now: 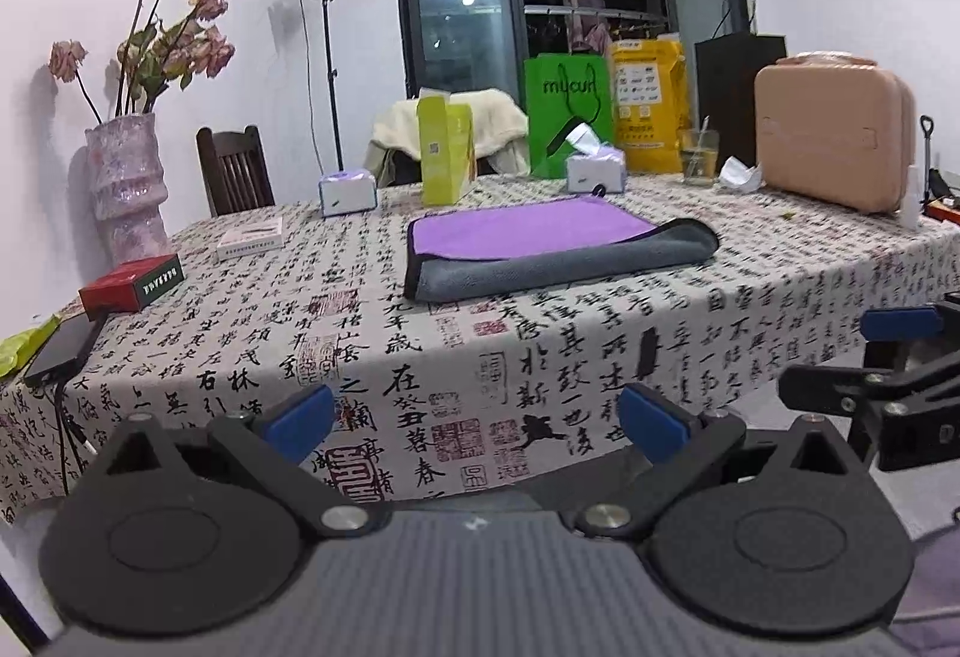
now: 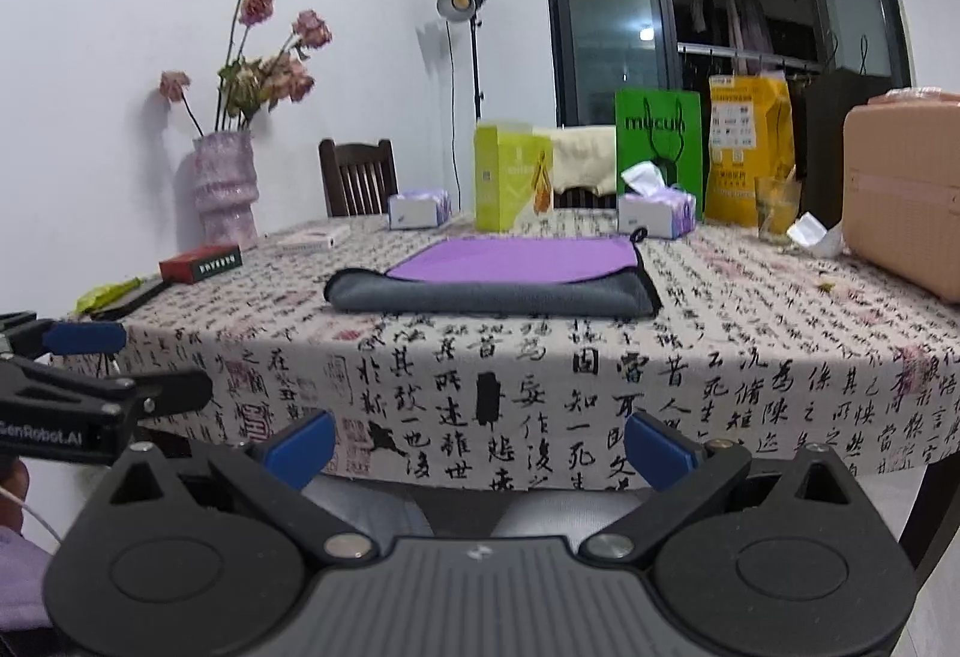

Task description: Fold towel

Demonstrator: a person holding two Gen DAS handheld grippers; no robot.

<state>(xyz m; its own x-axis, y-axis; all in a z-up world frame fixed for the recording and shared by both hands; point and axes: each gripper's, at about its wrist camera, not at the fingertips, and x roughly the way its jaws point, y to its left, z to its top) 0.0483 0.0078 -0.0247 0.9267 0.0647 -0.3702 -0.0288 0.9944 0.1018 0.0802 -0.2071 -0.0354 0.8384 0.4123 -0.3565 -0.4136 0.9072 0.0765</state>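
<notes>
Left gripper (image 1: 474, 420) hangs before the table (image 1: 600, 357), jaws wide, holding nothing. The towel (image 1: 540, 249) (purple over grey) lies folded mid-table. Right gripper (image 2: 477, 447) is likewise spread wide and unloaded.

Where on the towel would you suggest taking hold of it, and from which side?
Probably the near rolled grey edge of the towel, at its two corners, coming from the table's front side. That edge stands thick above the tablecloth; both tools hover open just before it.

Towel (image 1: 540, 243): purple face, grey underside, black edging. Table (image 1: 420, 357) cloth: cream, black calligraphy, red seals. Tongs' pads (image 1: 306, 420) blue.
</notes>
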